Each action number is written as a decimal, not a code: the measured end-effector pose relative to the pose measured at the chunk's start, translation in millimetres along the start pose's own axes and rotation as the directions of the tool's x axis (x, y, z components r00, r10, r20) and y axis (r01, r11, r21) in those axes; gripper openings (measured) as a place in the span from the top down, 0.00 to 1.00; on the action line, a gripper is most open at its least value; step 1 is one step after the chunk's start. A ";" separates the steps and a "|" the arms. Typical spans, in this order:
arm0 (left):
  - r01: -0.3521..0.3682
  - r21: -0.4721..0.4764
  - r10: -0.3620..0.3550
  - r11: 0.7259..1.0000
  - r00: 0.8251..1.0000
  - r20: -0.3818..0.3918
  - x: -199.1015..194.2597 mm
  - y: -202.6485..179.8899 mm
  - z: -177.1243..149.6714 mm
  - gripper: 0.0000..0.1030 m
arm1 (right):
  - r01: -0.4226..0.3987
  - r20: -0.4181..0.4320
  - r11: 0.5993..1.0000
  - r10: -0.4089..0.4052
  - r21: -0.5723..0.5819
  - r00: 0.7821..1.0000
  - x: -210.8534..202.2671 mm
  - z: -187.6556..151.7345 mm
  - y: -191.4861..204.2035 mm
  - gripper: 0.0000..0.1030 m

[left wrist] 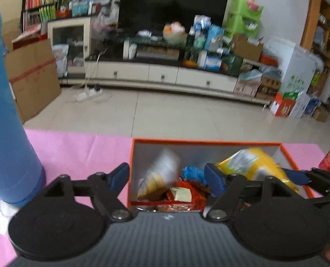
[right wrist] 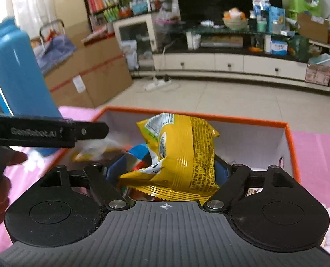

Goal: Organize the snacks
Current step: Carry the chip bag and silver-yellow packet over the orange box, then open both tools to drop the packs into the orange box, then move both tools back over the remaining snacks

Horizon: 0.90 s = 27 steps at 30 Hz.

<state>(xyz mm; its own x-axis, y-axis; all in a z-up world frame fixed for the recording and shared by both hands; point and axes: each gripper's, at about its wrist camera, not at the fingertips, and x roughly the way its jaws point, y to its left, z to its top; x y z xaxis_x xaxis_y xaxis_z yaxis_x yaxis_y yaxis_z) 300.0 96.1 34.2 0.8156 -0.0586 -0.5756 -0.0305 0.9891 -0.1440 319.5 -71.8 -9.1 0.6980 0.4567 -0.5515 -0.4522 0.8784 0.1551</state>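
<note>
Holding crinkled yellow foil snack bag over orange-rimmed cardboard box, right gripper is clamped on it. Left gripper jaws spread, empty. Bag best lowered into free right half before release, blue bottle avoided.

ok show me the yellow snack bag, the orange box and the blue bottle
yellow snack bag (right wrist: 182, 153): right wrist view, on the ribbed middle of the bag.
orange box (right wrist: 289, 146): right wrist view, on its right rim.
blue bottle (left wrist: 4, 115): left wrist view, on the middle of its body.
</note>
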 end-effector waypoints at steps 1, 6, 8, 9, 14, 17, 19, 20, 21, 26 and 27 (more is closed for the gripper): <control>0.000 -0.001 0.000 1.000 1.000 0.014 -7.4 0.4 -2.3 0.24 | -0.008 0.030 1.000 0.008 0.008 1.000 -11.2 -0.3 -1.0 0.26; 0.039 -0.021 -0.039 0.999 0.999 0.017 -50.2 -6.4 -29.5 0.16 | 0.006 0.114 1.000 -0.009 0.027 0.993 -74.6 -17.9 3.0 0.15; 0.040 -0.019 -0.039 0.999 0.999 0.008 -66.9 -11.8 -47.6 0.10 | -0.012 0.107 0.998 0.006 0.059 0.994 -95.2 -32.4 3.0 0.15; 0.038 -0.013 -0.038 0.999 0.999 0.001 -74.8 -15.4 -58.3 0.09 | -0.012 0.099 0.997 0.005 0.074 0.995 -105.6 -41.6 4.1 0.14; 0.026 -0.007 -0.026 1.000 0.996 -0.081 -106.1 -26.5 -113.5 0.09 | 0.034 -0.001 0.991 -0.035 0.133 0.999 -140.1 -98.5 3.5 0.12; 0.006 -0.024 -0.010 1.000 0.989 -0.148 -120.4 -27.8 -150.5 0.09 | 0.047 -0.065 0.976 -0.034 0.212 0.997 -156.7 -137.0 -3.6 0.12; -0.005 -0.042 -0.003 0.999 0.981 -0.196 -128.2 -26.4 -174.2 0.09 | 0.066 -0.095 0.962 -0.042 0.265 0.995 -166.1 -159.3 -9.2 0.12; -0.006 -0.051 -0.006 0.999 0.976 -0.218 -131.7 -25.9 -184.6 0.09 | 0.073 -0.108 0.955 -0.044 0.286 0.993 -169.7 -167.9 -12.0 0.12; -0.007 -0.058 -0.007 0.998 0.971 -0.240 -135.1 -24.4 -195.2 0.09 | 0.084 -0.126 0.948 -0.047 0.306 0.991 -172.7 -177.8 -14.2 0.12; -0.046 -0.050 0.030 0.998 0.960 -0.277 -137.0 -17.9 -207.9 0.09 | 0.120 -0.175 0.934 -0.063 0.337 0.983 -184.6 -207.7 -22.0 0.12; -0.042 -0.058 0.025 0.997 0.964 -0.264 -136.4 -16.7 -201.1 0.09 | 0.124 -0.174 0.932 -0.068 0.340 0.982 -187.7 -211.6 -26.0 0.12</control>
<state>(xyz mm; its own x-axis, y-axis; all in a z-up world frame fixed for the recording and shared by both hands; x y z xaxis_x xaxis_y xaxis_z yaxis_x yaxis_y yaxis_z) 73.1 60.4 -46.8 0.6328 -0.0674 -0.7714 -0.0978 0.9813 -0.1659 82.8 -210.2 -83.0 0.6199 0.3648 -0.6947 -0.1456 0.9235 0.3550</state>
